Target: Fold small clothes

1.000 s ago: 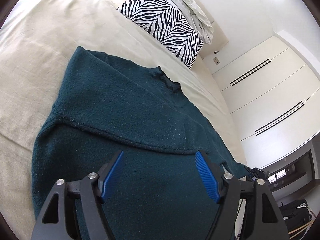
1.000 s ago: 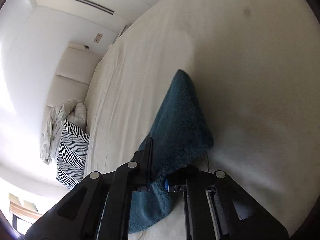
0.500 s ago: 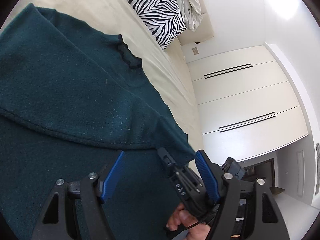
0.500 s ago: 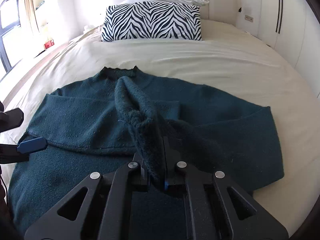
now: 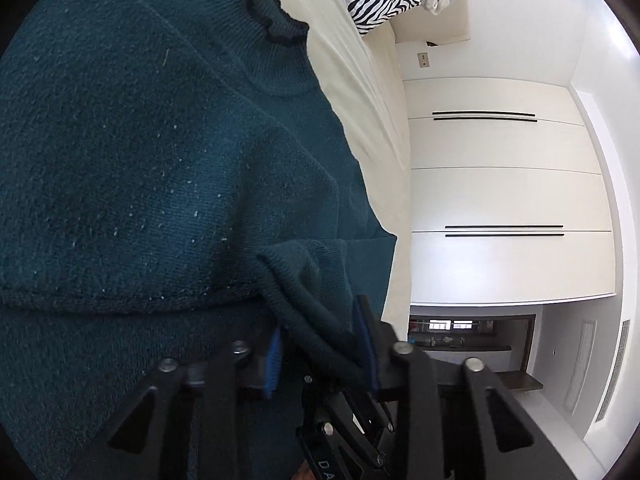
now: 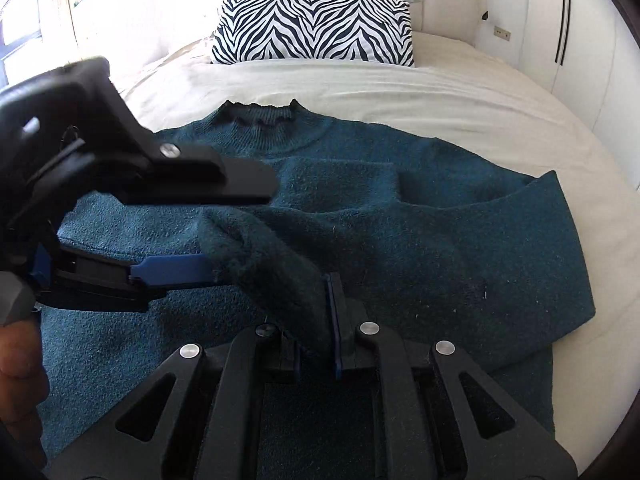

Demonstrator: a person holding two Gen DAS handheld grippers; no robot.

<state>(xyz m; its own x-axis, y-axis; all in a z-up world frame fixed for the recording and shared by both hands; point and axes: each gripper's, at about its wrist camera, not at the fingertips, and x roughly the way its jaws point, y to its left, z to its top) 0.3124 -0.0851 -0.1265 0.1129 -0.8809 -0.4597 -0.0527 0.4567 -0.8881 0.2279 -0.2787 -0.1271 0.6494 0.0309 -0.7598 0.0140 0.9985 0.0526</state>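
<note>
1. The sweater point(image 6: 400, 248) lies flat on the bed point(image 6: 400, 92), collar point(image 6: 260, 118) pointing away from the right fingers towards the zebra pillow point(image 6: 312, 28).
2. Done so far, judging by how the cloth lies: on the left fingers' side a sleeve lies across the chest, its edge running straight across just ahead of the left gripper point(image 5: 320, 344). On the right fingers' side, a fold edge also crosses the body, so that sleeve has been brought in too.
3. The sleeve end point(image 6: 260, 256) is raised off the body, a thick roll of cloth running from the right gripper point(image 6: 316, 344) forward and leftwards.
4. Right fingers: nearly closed, pinching the near part of that roll.
5. Left fingers: the left view shows them narrowed around a bundle of the same cloth. In the right view the blue pad point(image 6: 172, 268) touches the tip of the sleeve end while the upper finger point(image 6: 208, 182) stands well above it, so I cannot tell whether the grip is made or only closing.
6. Left to do, as I judge it: lay this sleeve end flat across the chest, smooth it, then fold the hem up towards the collar. The sweater is about halfway through; no lengthwise fold shows yet.
7. Risk: the knit is thick and fuzzy, so a loose pinch could slip.
</note>
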